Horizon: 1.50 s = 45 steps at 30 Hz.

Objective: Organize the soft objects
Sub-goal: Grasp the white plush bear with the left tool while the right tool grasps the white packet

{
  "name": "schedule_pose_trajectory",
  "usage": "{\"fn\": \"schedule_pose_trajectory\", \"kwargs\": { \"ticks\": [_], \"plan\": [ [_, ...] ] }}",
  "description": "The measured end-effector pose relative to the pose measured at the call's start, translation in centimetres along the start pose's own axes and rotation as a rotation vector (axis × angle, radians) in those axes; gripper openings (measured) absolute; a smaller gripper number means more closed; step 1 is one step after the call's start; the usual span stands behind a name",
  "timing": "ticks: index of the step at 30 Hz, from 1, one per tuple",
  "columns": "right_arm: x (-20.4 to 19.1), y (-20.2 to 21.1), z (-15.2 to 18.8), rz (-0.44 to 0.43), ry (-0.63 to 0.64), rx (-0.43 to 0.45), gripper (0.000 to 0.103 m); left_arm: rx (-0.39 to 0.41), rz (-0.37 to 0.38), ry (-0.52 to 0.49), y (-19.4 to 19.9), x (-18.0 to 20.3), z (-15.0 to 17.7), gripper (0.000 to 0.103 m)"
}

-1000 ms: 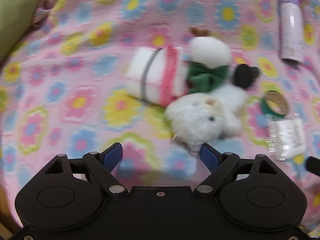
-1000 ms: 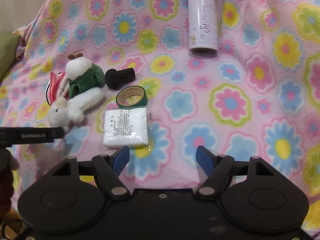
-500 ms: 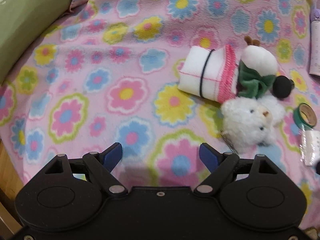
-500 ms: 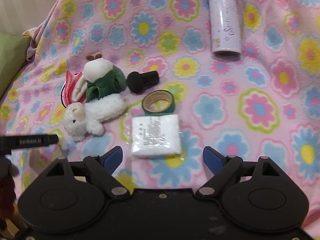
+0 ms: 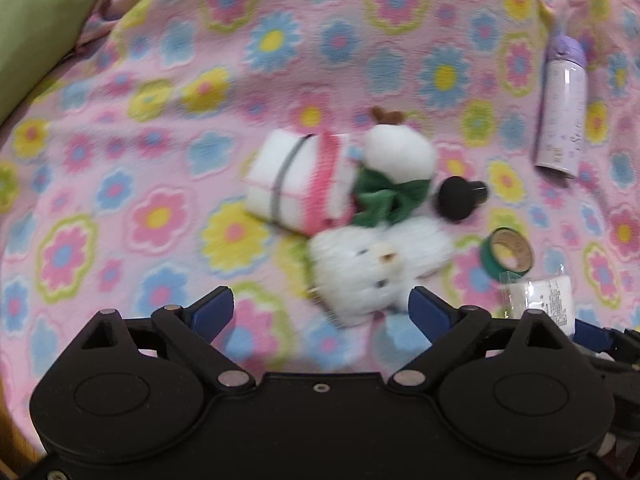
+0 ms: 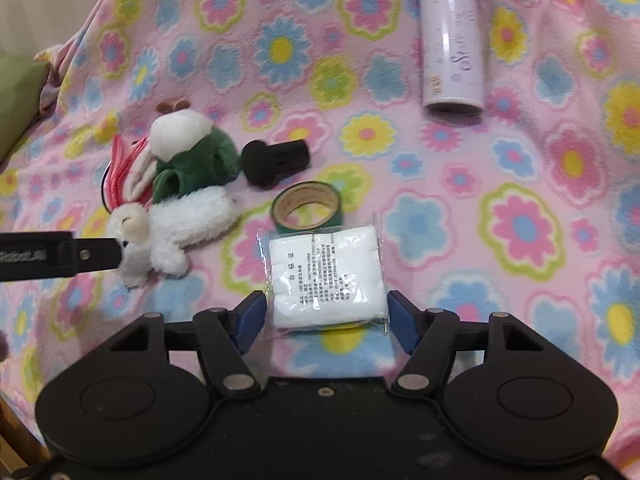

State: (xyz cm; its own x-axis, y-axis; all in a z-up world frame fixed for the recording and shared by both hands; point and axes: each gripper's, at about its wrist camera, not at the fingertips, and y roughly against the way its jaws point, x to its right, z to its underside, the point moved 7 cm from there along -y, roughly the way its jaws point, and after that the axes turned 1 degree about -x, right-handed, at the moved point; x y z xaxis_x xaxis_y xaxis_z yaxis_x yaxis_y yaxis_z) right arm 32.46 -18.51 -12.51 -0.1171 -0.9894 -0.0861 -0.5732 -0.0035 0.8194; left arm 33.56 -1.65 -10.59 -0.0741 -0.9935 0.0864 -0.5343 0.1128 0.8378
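Right gripper (image 6: 326, 314): my jaws have just been closing, and the flat white packet in clear plastic wrap with printed text (image 6: 326, 276) sits between the blue pads. They flank its near edge closely, but I can't confirm pads pressing on it, so I read it as not gripped. The packet lies flat on the pink fleece blanket with flower print (image 6: 520, 160).

Left gripper (image 5: 320, 308): my jaws have just been opening and stand wide, nothing held. The fluffy white plush animal (image 5: 376, 268) lies just ahead, between the tips and a bit beyond them; this view is motion-blurred.

Outward from there: the green-and-white plush toy (image 6: 192, 152) touches the white plush on its far side, and the folded white cloth with pink stitching and a dark elastic band (image 5: 298, 180) lies against it on the left. A black round-headed plastic piece (image 6: 276, 160) lies just right of the green plush. A green tape roll (image 6: 306, 208) touches the packet's far edge. A lilac bottle (image 6: 452, 40) lies well apart, far right. A green cushion (image 5: 36, 28) sits at the far left edge.
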Motion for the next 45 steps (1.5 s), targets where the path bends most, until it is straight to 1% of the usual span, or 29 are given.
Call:
{"fn": "schedule_pose_trajectory", "kwargs": {
  "ticks": [4,7,11,14,16,20,24,25,26,27,29,34,35,39,42,45],
  "plan": [
    [1.3,0.7,0.1,0.018,-0.015,0.018,0.065,-0.011,0.014,-0.013,-1.6,1.7,-0.2,0.091],
    [1.9,0.9,0.3,0.013,-0.027,0.017,0.065,-0.022,0.013,-0.007,-3.0,2.0,-0.3,0.091],
    [2.1,0.7,0.6,0.002,-0.035,0.010,0.065,-0.033,0.034,-0.002,-4.1,2.1,-0.6,0.091],
    [1.9,0.5,0.7,-0.003,-0.034,0.010,0.065,-0.035,0.046,-0.022,-4.9,2.5,-0.8,0.091],
    [1.8,0.4,0.7,-0.008,-0.037,0.009,0.066,-0.053,0.058,-0.046,-5.7,3.0,-0.7,0.091],
    [1.8,0.3,0.7,-0.007,-0.038,0.006,0.066,-0.021,0.034,-0.110,-6.2,3.9,-0.4,0.094],
    [1.7,0.3,0.6,-0.004,-0.034,0.006,0.066,-0.002,0.048,-0.076,-6.4,3.6,-0.7,0.094],
    [1.7,0.3,0.6,-0.002,-0.033,0.005,0.066,0.000,0.051,-0.068,-6.3,3.5,-0.7,0.089],
    [1.7,0.3,0.6,-0.001,-0.032,0.005,0.066,0.004,0.050,-0.072,-6.1,3.4,-0.8,0.080],
    [1.7,0.3,0.6,-0.001,-0.032,0.005,0.066,0.009,0.051,-0.082,-5.9,3.4,-0.8,0.078],
    [1.6,0.5,0.6,-0.004,-0.034,0.006,0.066,0.011,0.073,-0.097,-5.3,3.3,-0.7,0.063],
    [1.3,1.1,0.6,-0.002,-0.030,0.013,0.065,0.041,0.097,-0.096,-3.3,2.7,-0.6,0.057],
    [1.3,1.2,0.6,-0.001,-0.028,0.015,0.065,0.048,0.100,-0.091,-2.8,2.6,-0.6,0.053],
    [1.1,2.1,0.6,-0.003,-0.022,0.026,0.064,0.057,0.130,-0.071,-1.1,2.2,-0.3,0.052],
    [1.3,2.5,0.7,0.002,-0.019,0.023,0.064,0.040,0.117,-0.093,-0.3,1.9,0.6,0.053],
    [1.7,2.5,1.1,0.017,-0.023,0.011,0.064,0.017,0.073,-0.113,-0.2,1.3,1.7,0.054]
  ]
}}
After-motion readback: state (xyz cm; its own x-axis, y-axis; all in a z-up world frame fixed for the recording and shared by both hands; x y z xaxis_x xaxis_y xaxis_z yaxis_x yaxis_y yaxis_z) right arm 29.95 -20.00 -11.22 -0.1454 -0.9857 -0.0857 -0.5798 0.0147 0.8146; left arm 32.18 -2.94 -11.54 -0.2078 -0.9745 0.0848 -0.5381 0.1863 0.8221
